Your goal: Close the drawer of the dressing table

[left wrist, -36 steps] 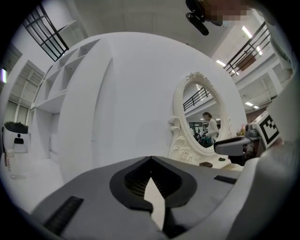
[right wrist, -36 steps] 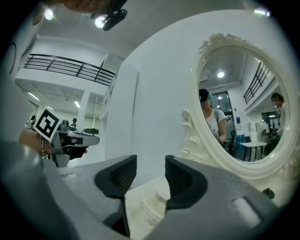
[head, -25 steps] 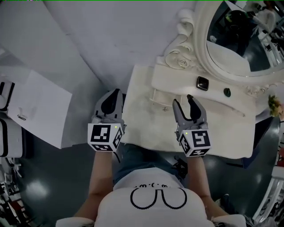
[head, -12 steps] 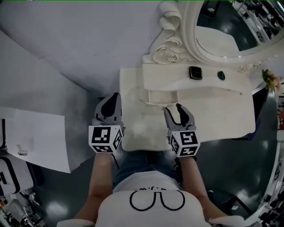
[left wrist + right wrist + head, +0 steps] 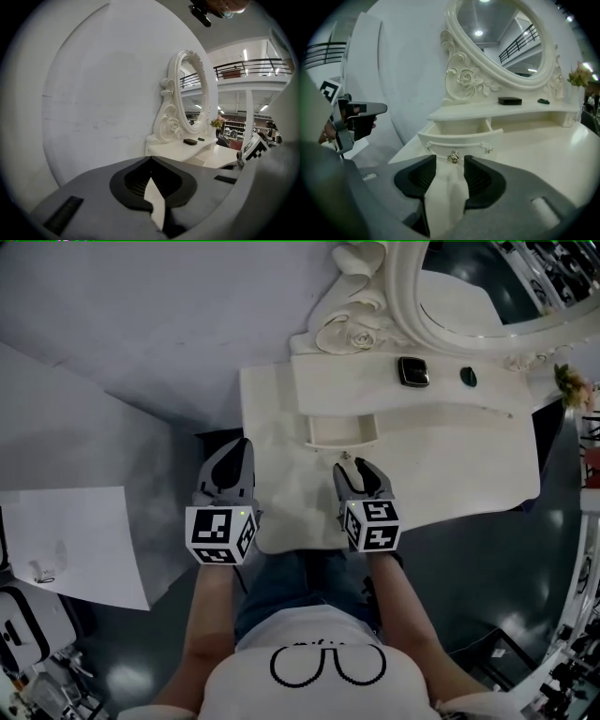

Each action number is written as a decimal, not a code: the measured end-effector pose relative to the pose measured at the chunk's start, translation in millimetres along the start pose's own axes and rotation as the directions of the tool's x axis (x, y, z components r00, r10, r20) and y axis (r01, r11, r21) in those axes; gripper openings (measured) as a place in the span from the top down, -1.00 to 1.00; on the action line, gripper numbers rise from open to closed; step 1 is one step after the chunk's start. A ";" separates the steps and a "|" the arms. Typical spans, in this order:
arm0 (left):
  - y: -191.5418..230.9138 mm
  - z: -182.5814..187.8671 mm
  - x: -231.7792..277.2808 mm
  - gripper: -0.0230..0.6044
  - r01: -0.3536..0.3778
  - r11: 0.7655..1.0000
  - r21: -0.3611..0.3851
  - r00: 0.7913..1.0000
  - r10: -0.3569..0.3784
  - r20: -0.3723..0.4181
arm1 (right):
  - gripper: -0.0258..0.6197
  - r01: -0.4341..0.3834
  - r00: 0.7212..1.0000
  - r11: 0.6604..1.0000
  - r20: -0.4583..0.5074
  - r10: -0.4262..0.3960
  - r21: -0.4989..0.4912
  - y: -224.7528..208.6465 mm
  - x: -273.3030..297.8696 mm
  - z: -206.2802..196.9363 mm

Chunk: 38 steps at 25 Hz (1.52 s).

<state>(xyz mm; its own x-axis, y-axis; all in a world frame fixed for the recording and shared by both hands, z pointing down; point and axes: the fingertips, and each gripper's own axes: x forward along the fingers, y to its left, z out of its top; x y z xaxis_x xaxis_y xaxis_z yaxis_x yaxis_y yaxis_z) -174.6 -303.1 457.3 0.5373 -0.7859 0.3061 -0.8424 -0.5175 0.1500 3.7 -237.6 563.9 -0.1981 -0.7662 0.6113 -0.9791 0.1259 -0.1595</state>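
Observation:
The white dressing table (image 5: 469,465) has a small drawer (image 5: 342,431) pulled out under its raised shelf. The drawer front (image 5: 461,138) carries a metal knob (image 5: 453,157) at its middle. My right gripper (image 5: 357,468) hovers over the tabletop just in front of that drawer. Its jaws (image 5: 450,160) stand apart and are closing, with the knob just beyond their tips and nothing between the pads. My left gripper (image 5: 238,448) hangs off the table's left edge, jaws (image 5: 151,159) together and empty, aimed past the table (image 5: 187,149) at the wall.
An oval mirror (image 5: 469,287) in a carved frame stands at the back. A black box (image 5: 412,371) and a small dark object (image 5: 469,376) lie on the shelf, with flowers (image 5: 572,385) at far right. White sheets (image 5: 70,540) lie on the floor at left.
Both grippers have sunk lower. The right one rolled, drew nearer the drawer front and narrowed its jaws. The left stayed off the table's left edge.

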 end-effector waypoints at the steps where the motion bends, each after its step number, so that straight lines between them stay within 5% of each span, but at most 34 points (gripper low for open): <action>1: -1.3 -3.0 0.0 0.93 0.005 1.000 -0.001 1.000 -0.005 -0.006 | 0.34 0.004 1.000 1.000 -0.007 -0.004 0.010 -0.6 3.5 -2.7; 6: -3.6 -11.2 -0.5 0.93 0.020 1.000 -0.006 1.000 -0.020 -0.022 | 0.36 0.029 0.999 1.000 -0.014 -0.029 0.006 -2.9 16.1 -4.4; 9: -3.8 -15.3 -0.1 0.93 0.024 1.000 -0.007 0.999 -0.024 -0.030 | 0.60 0.066 0.998 0.998 -0.018 -0.066 -0.001 -8.0 21.0 -4.5; 38: 14.2 16.4 -3.2 0.93 -0.074 0.996 -0.043 0.996 0.076 0.047 | 0.61 0.008 0.998 1.000 -0.058 -0.008 -0.004 -18.3 50.9 28.2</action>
<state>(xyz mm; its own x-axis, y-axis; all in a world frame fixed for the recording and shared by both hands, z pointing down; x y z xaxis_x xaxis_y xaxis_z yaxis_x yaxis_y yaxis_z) -187.7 -313.4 443.0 0.4727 -0.8382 0.2719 -0.8810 -0.4428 0.1667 12.8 -296.6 576.1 -0.1925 -0.7292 0.6567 -0.9808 0.1222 -0.1519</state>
